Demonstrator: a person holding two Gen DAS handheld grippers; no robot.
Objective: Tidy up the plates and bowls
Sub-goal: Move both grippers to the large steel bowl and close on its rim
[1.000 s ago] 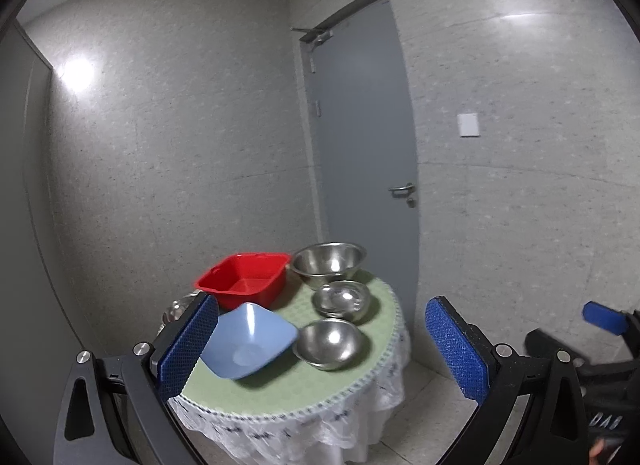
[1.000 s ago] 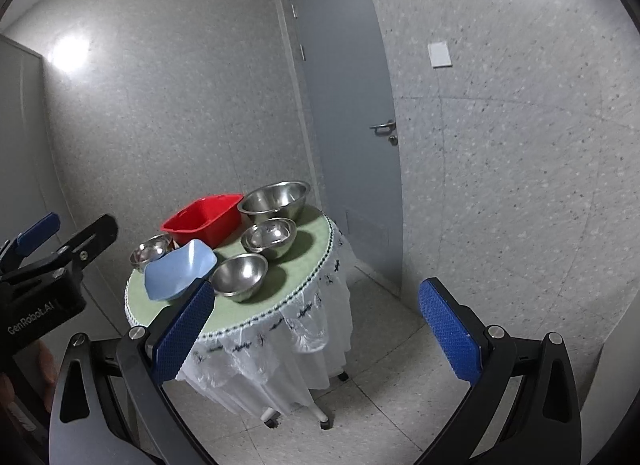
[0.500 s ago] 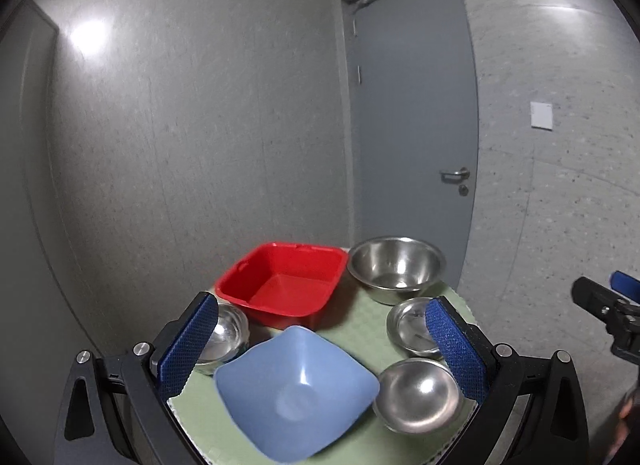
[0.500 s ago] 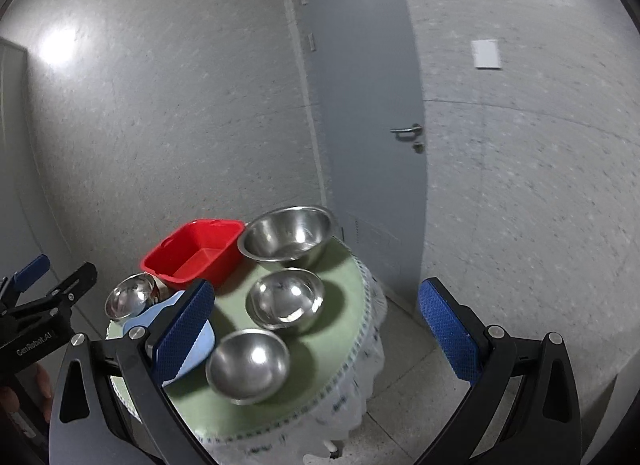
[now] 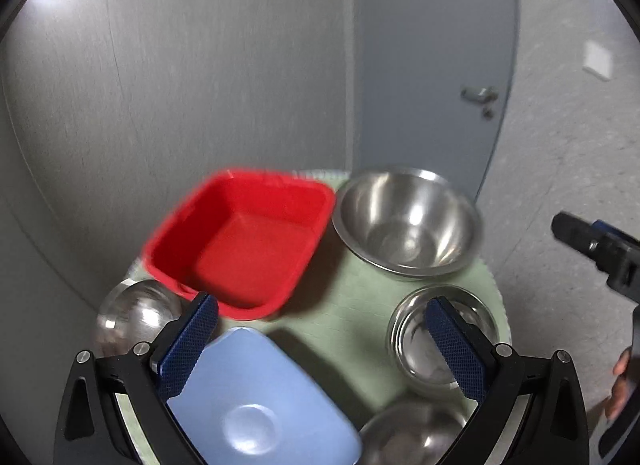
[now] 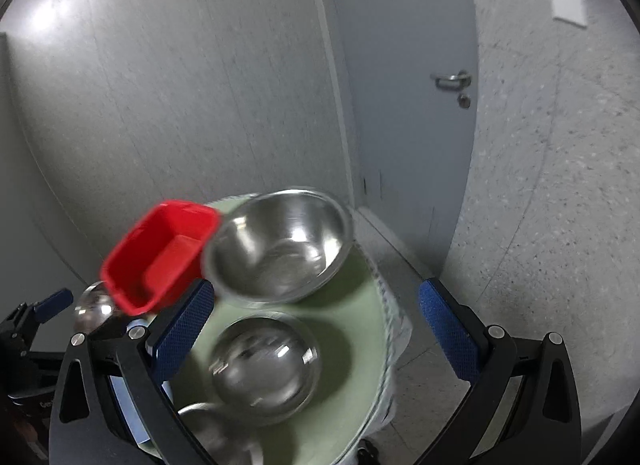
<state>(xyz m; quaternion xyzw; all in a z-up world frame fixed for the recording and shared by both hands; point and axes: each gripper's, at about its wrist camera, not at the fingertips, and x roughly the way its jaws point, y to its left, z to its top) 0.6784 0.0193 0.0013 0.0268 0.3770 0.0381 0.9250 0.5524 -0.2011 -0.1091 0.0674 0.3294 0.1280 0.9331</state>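
Observation:
A round table with a green mat (image 5: pixel 352 285) carries the dishes. At the back stand a red square basin (image 5: pixel 240 241) and a large steel bowl (image 5: pixel 404 221). A mid-size steel bowl (image 5: pixel 412 329) sits partly behind my left gripper's right finger. A small steel bowl (image 5: pixel 132 317) is at the left, a blue square dish (image 5: pixel 256 405) lies nearest, and another steel bowl (image 5: pixel 412 437) is at the bottom. My left gripper (image 5: pixel 320 305) hangs open above the blue dish, holding nothing. My right gripper (image 6: pixel 316 293) is open and empty above the mid-size steel bowl (image 6: pixel 264 369), near the large bowl (image 6: pixel 280 245).
A grey door (image 6: pixel 400 85) with a lever handle and speckled walls stand close behind the table. White lace cloth hangs over the table's right edge (image 6: pixel 394 329), with tiled floor beyond. A hand (image 5: pixel 620 385) holds the other gripper at the right.
Both grippers have moved forward and down towards the table, so the dishes now fill the lower views. Both stay open and empty. Nothing on the table has shifted.

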